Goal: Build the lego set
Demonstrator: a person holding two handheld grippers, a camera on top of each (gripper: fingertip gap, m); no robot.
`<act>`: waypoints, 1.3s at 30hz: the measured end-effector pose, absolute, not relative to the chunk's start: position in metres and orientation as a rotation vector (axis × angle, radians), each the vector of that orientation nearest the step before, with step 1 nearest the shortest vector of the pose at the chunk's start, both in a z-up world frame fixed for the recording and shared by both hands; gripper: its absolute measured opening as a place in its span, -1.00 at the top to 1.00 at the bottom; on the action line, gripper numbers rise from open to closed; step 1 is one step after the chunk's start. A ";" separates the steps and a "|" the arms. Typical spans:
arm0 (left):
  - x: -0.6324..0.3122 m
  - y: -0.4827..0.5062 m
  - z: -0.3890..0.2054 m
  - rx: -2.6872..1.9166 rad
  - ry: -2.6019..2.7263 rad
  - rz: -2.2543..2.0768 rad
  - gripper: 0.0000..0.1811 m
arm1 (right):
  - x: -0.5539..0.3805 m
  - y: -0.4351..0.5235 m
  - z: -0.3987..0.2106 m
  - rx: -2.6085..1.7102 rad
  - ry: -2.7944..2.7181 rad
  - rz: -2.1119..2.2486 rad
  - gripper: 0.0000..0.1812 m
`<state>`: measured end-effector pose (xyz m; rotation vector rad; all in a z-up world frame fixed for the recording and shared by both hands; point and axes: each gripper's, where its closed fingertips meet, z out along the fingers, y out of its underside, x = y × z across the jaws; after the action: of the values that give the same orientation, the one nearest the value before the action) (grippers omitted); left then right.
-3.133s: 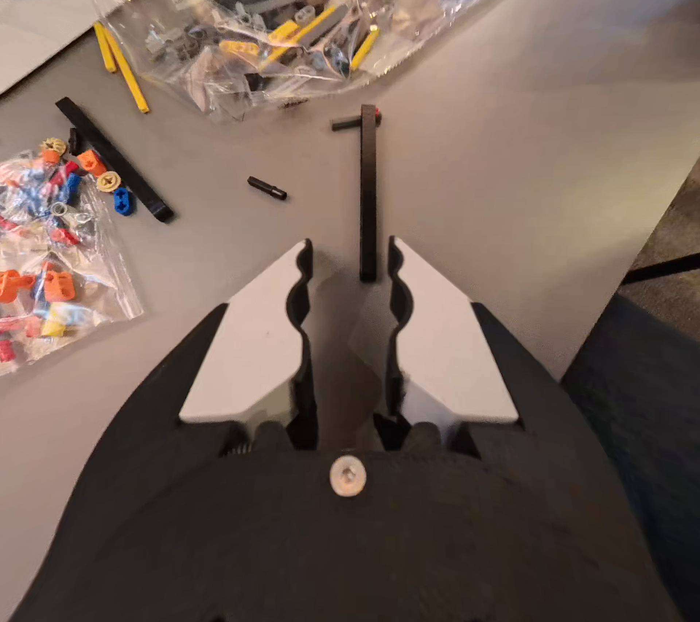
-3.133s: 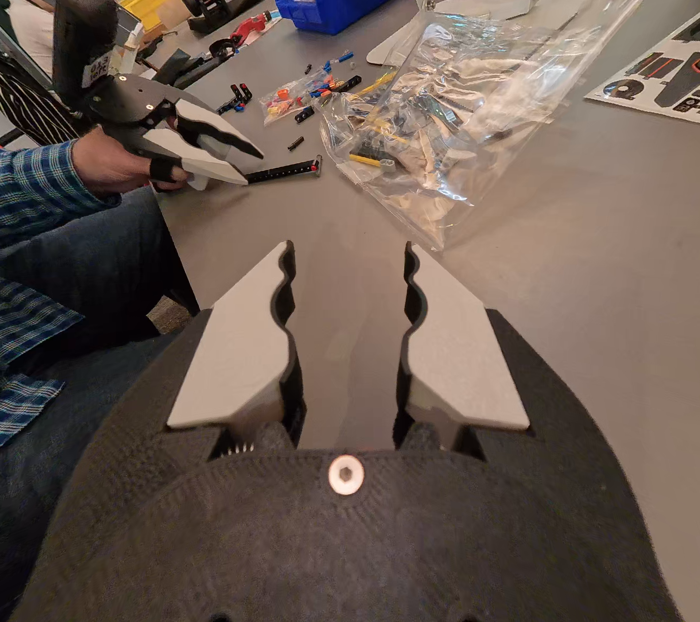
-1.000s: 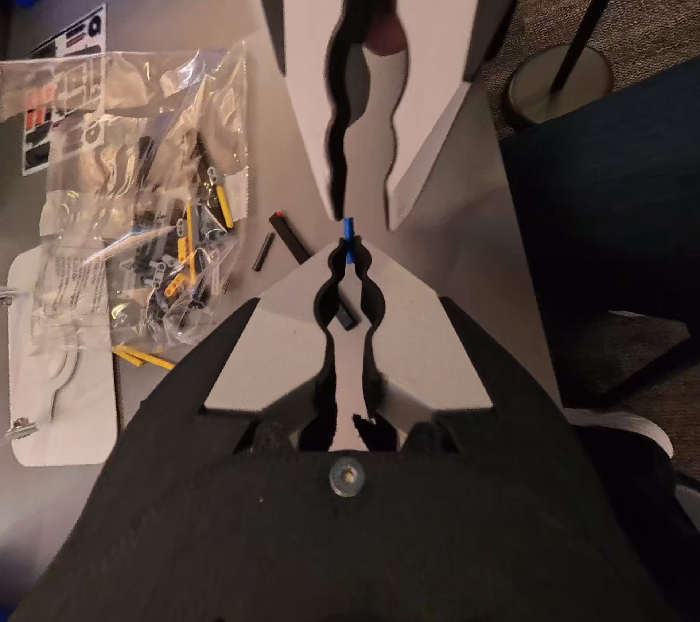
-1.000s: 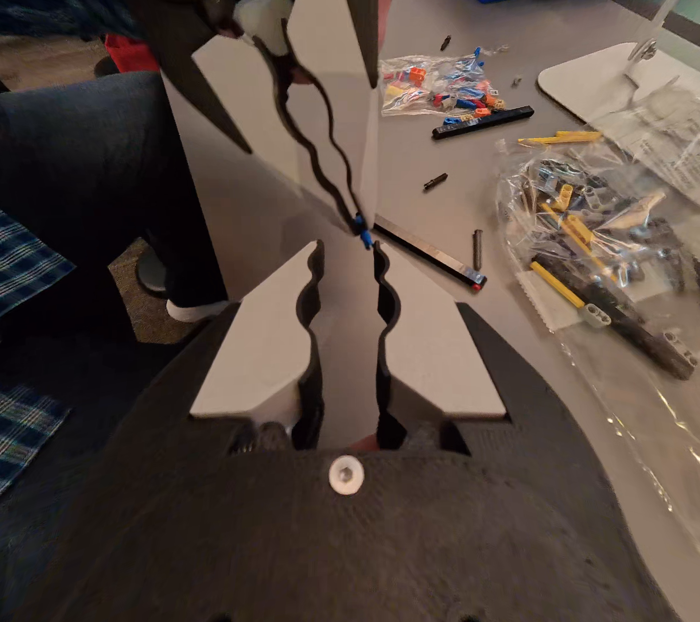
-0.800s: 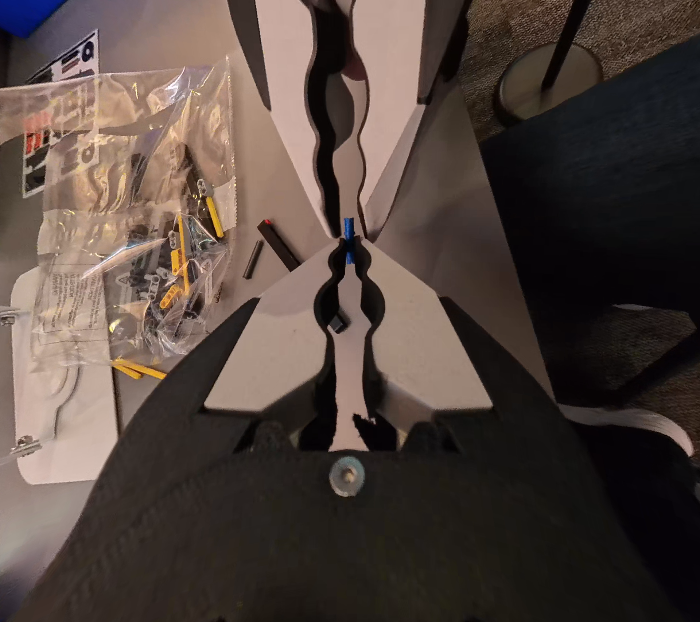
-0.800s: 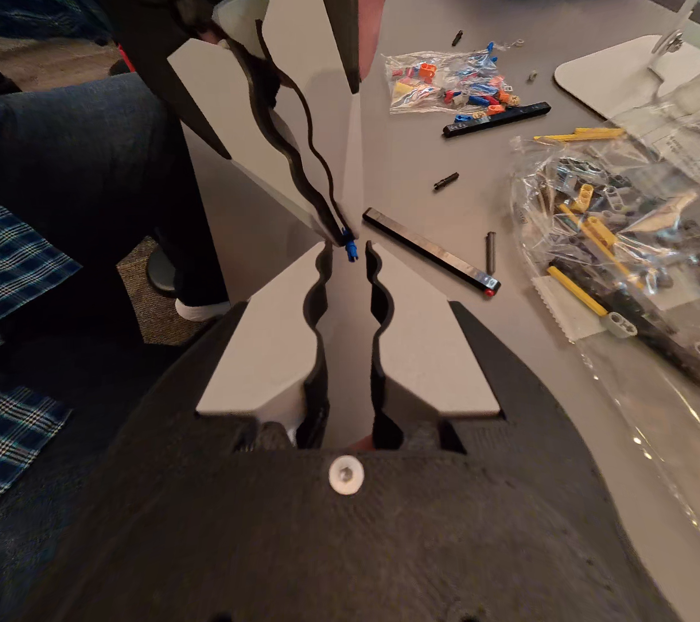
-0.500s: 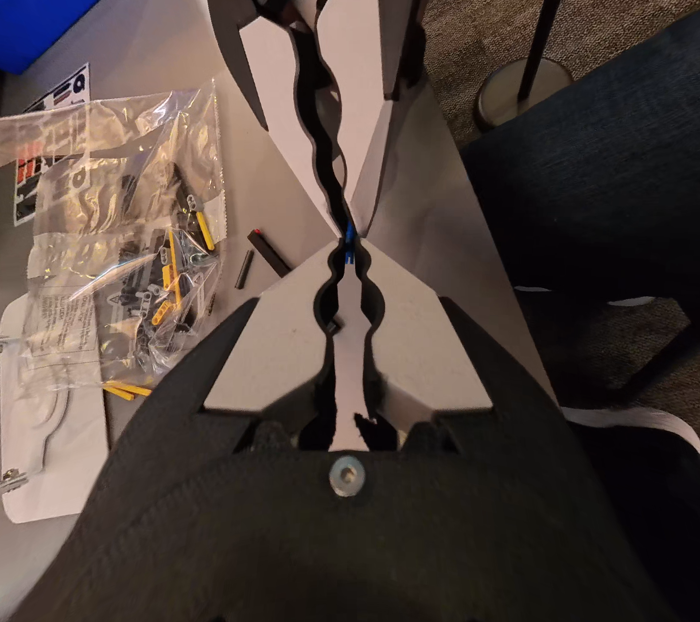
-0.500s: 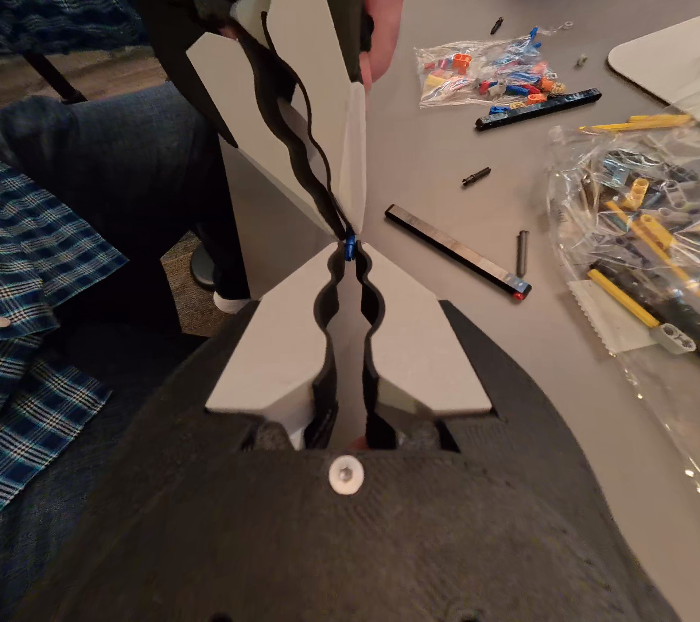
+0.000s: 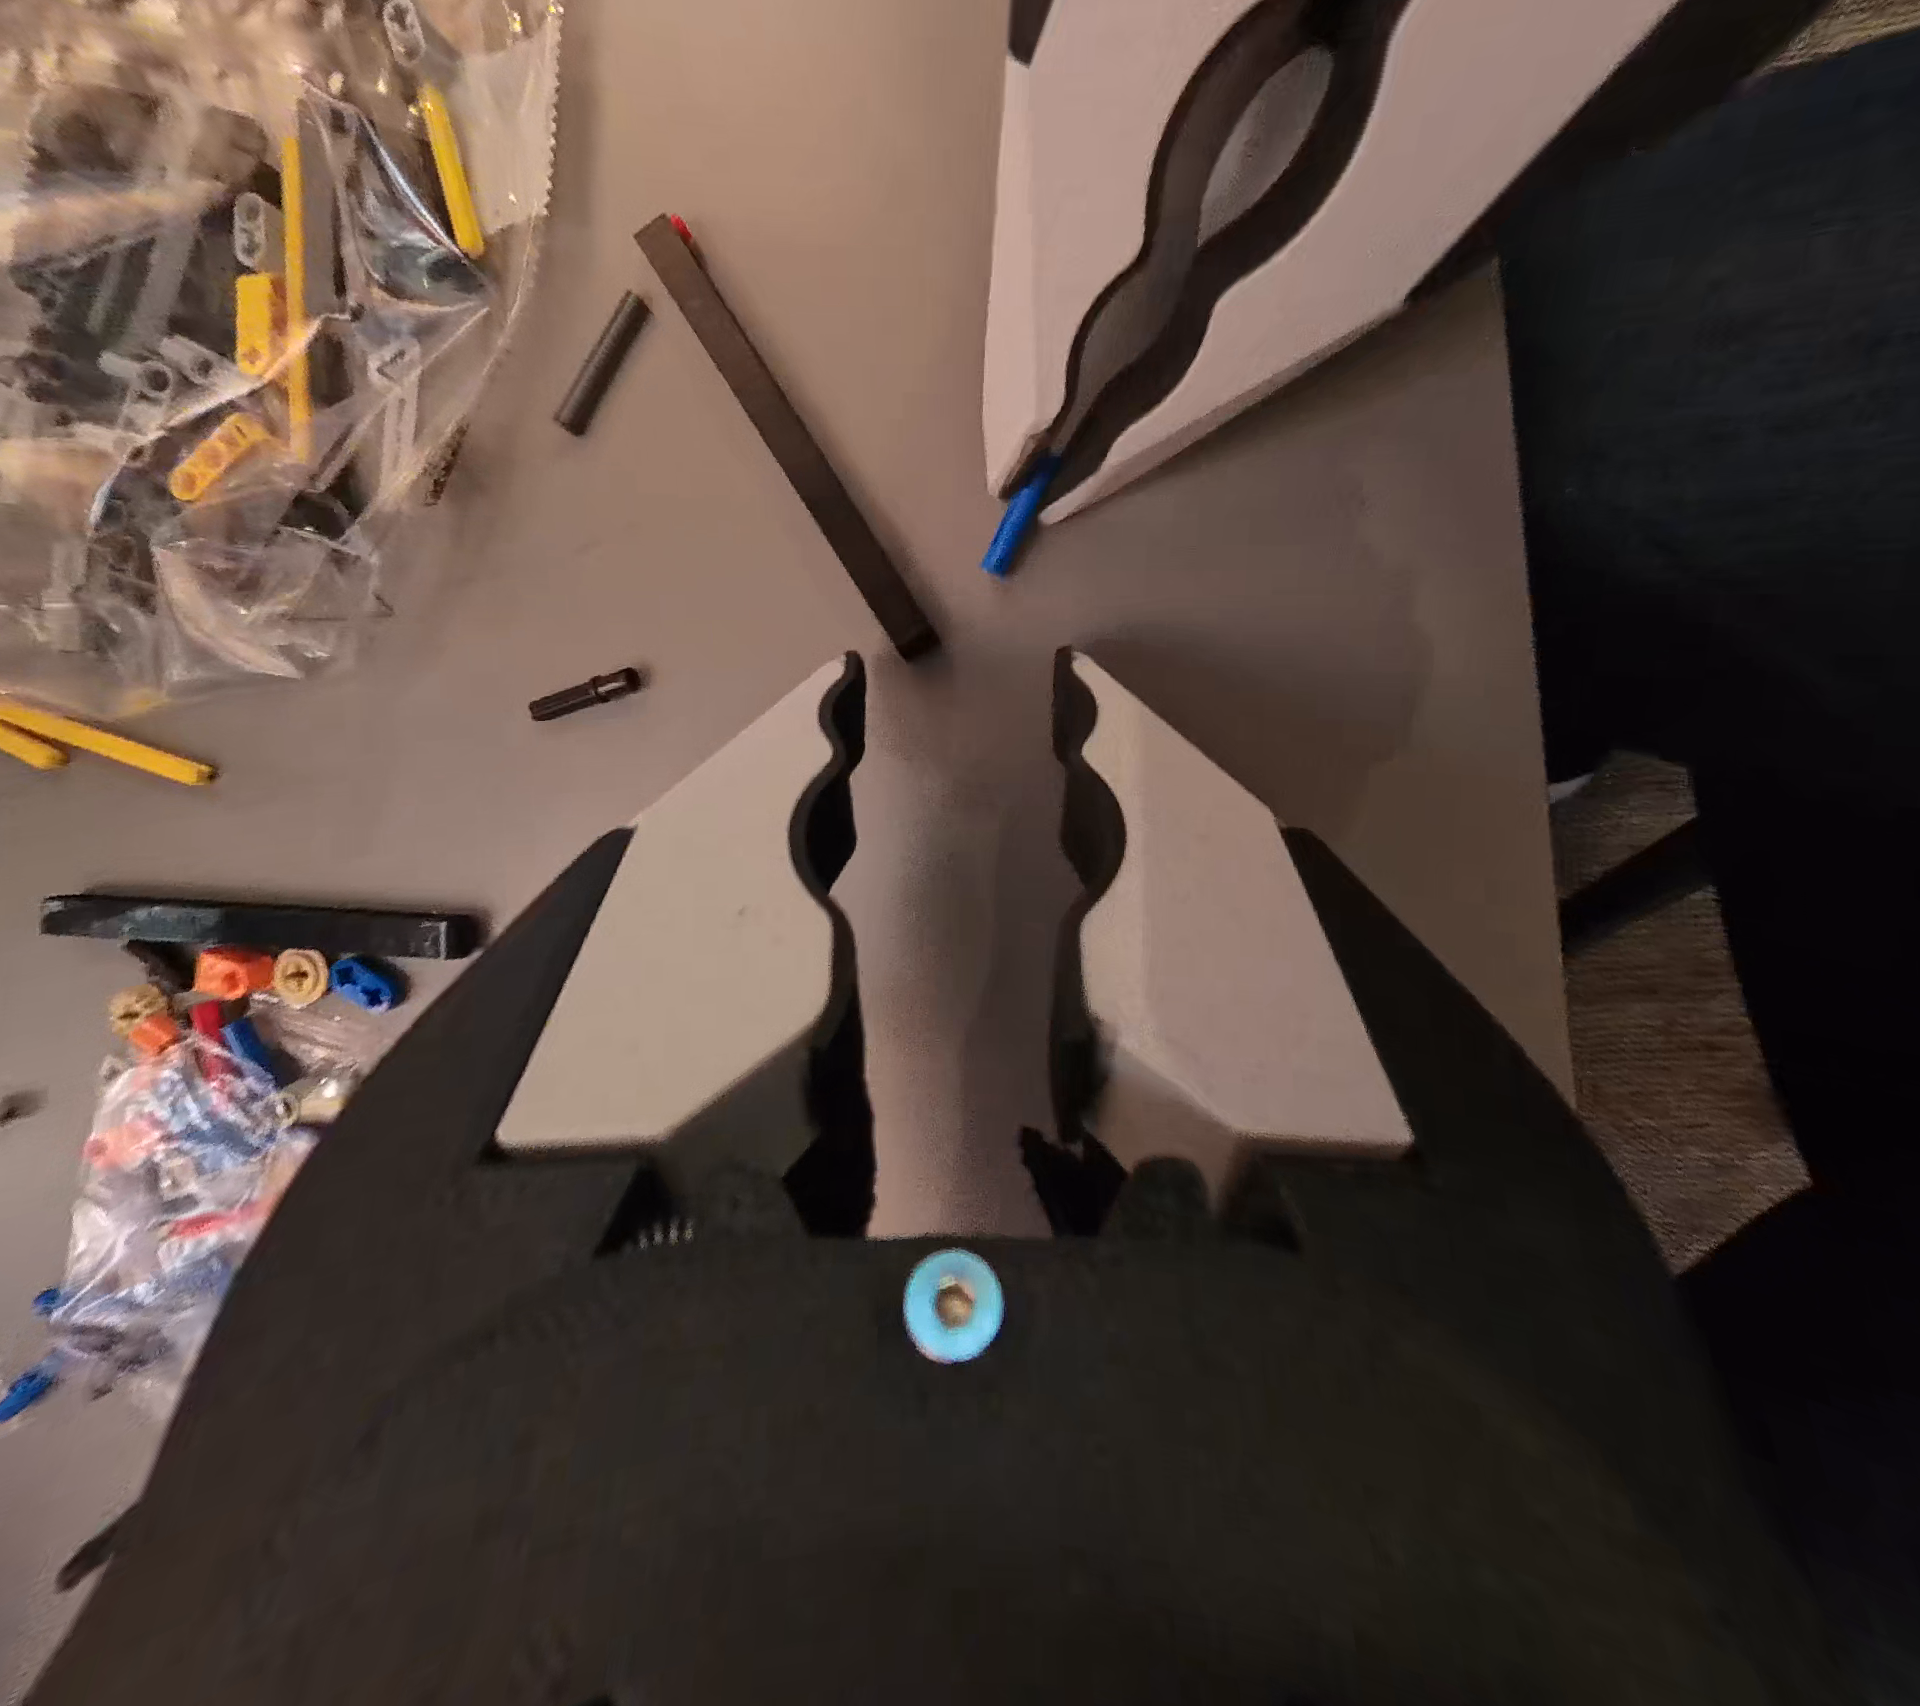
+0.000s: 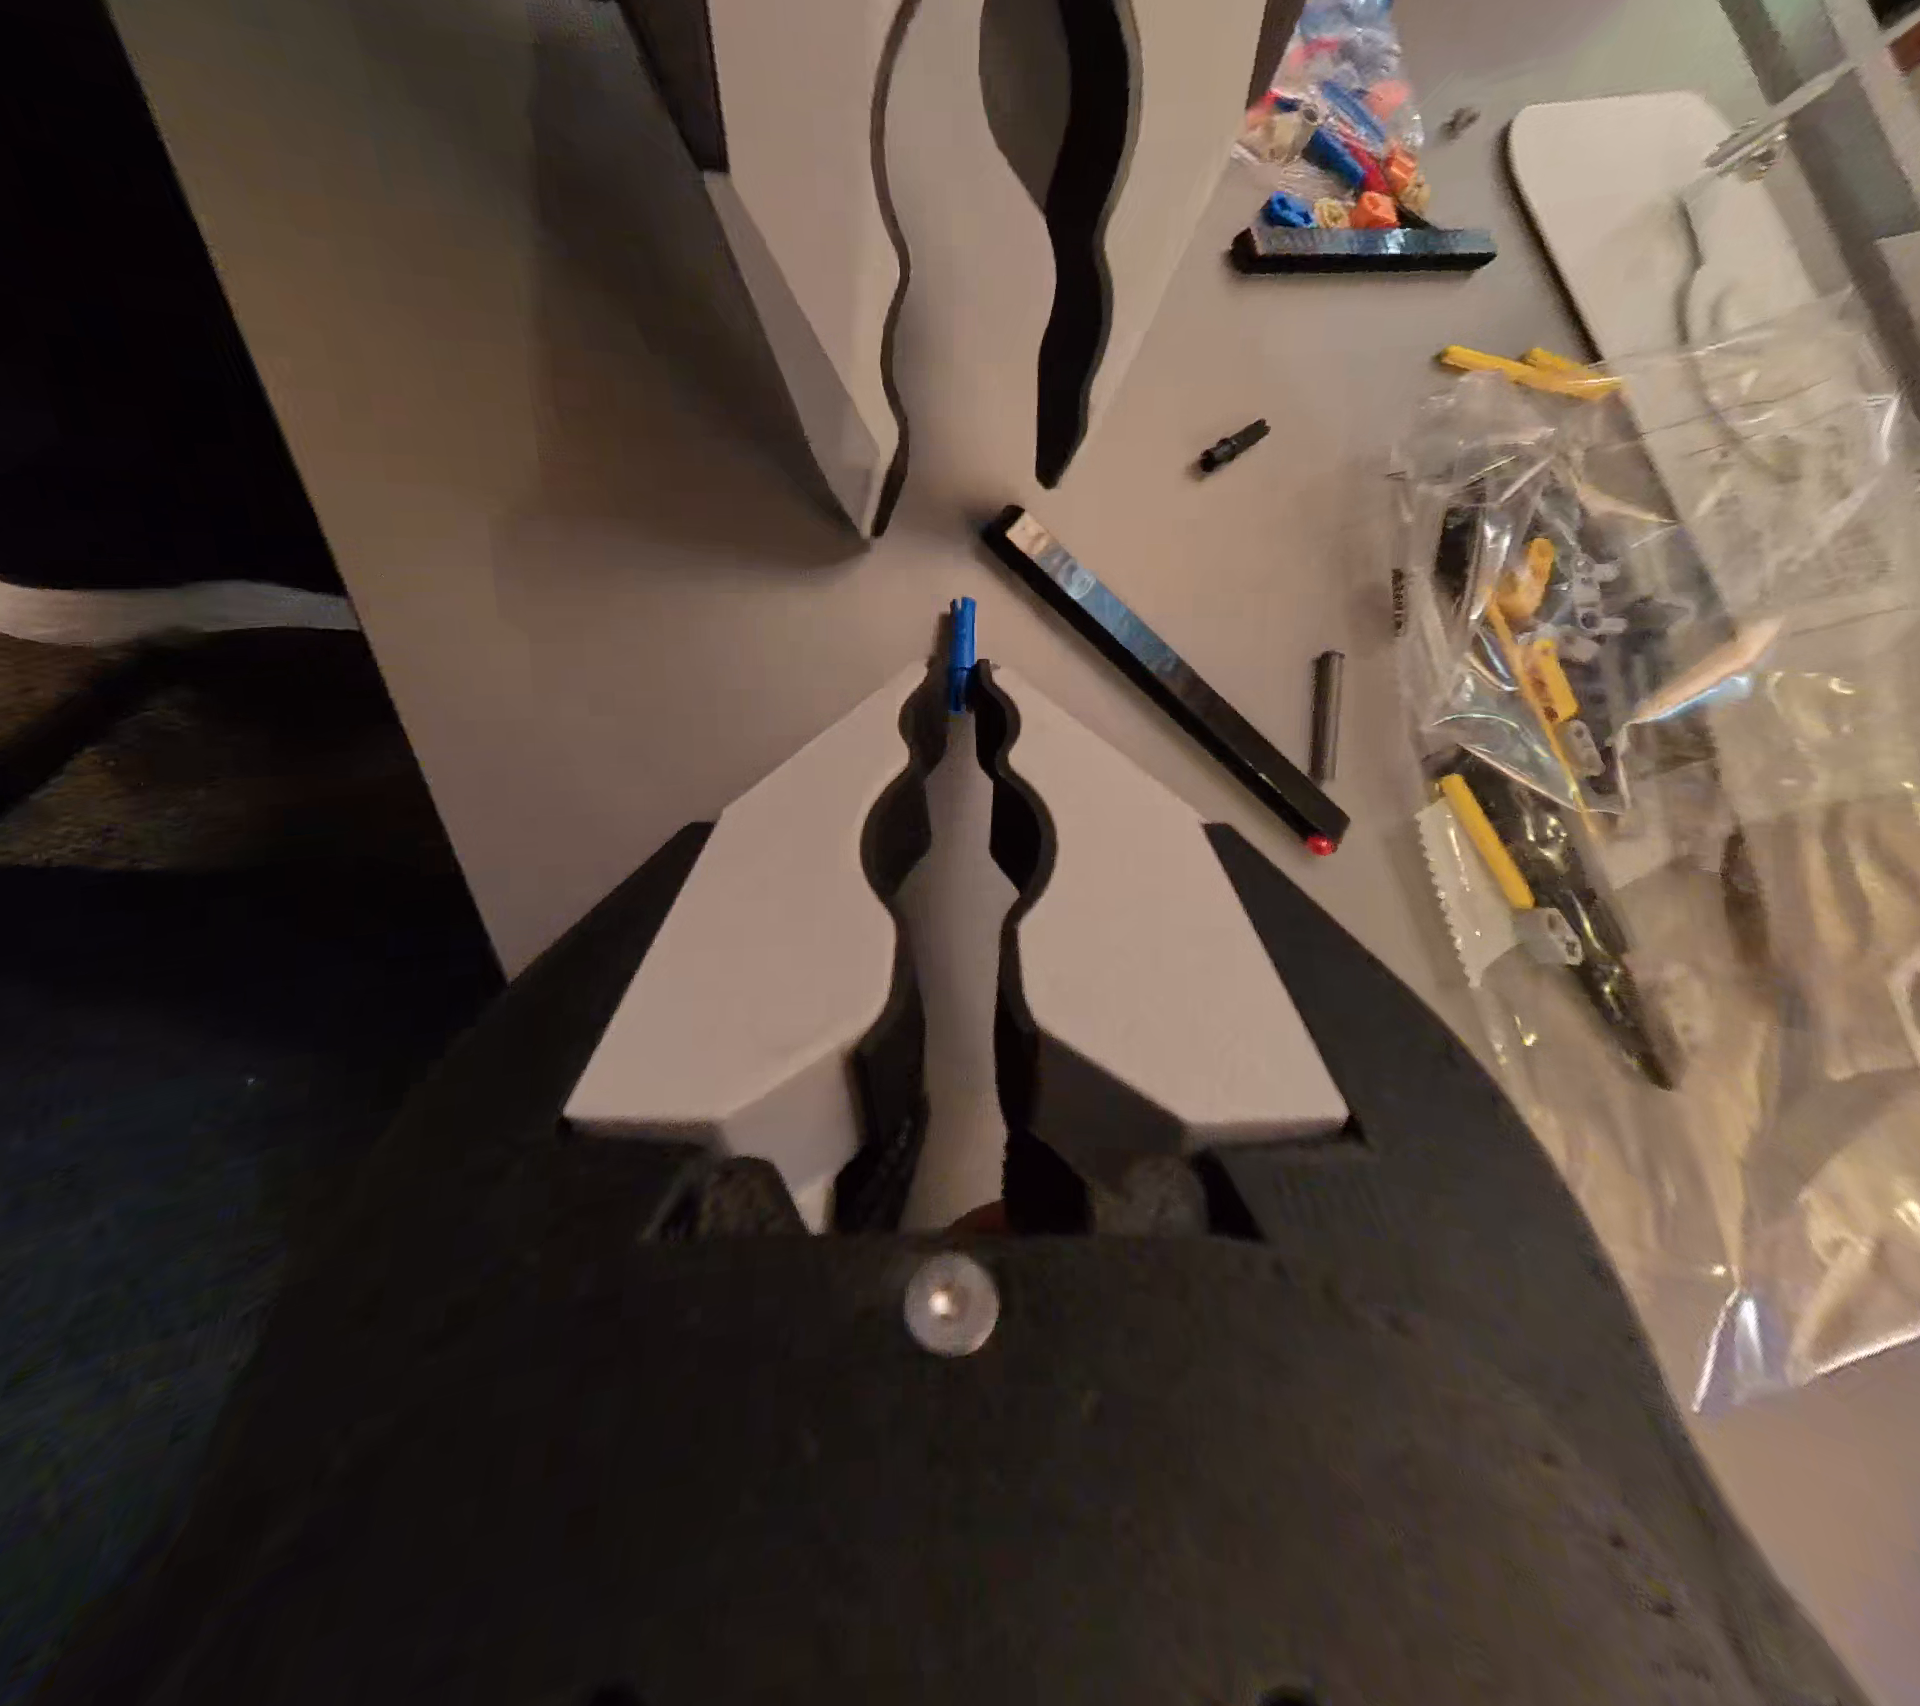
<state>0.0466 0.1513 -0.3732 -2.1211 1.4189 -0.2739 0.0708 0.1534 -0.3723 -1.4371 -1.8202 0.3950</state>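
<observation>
Left gripper (image 9: pixel 956 669) now spread wide and empty, hovering low over the table (image 9: pixel 1247 669); half a second back, pinched shut on the blue pin (image 9: pixel 1013 526). Pin handed across: right gripper (image 10: pixel 961 677) closed on it at the very tips, most of the pin poking forward past them, clear of the table. Handover judged complete, freeing the left side to steady a beam while the right presses the pin into a hole.

Just beyond the left tips, the near end of the black beam (image 9: pixel 779 441), lying flat and slanting away toward the big bag (image 9: pixel 239 233). Likely the pin's target, though not certain. Beside it a short dark axle (image 9: pixel 603 363) and a small black pin (image 9: pixel 584 693), both loose on the table. Farther left, a second beam (image 9: pixel 260 924) against the small bag (image 9: pixel 177 1168) of coloured connectors, and yellow axles (image 9: pixel 104 737).

Left view alone: the right gripper side-on, the pin angled down toward the table. Right view alone: the grip seen head-on, the beam's top face catching light, its red-tipped end (image 10: pixel 1320 844), and a white base plate (image 10: pixel 1621 202) at the far edge. Holes in the beam not visible in either view.
</observation>
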 end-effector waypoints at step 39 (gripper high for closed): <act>0.067 0.143 -0.373 -2.204 1.106 -0.540 0.70 | 0.070 0.159 -0.373 -1.499 -1.843 0.568 0.98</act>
<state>0.0671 0.1431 -0.3730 -2.2043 1.1063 -0.5401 0.0700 0.1585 -0.3731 -1.4988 -1.8428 0.5681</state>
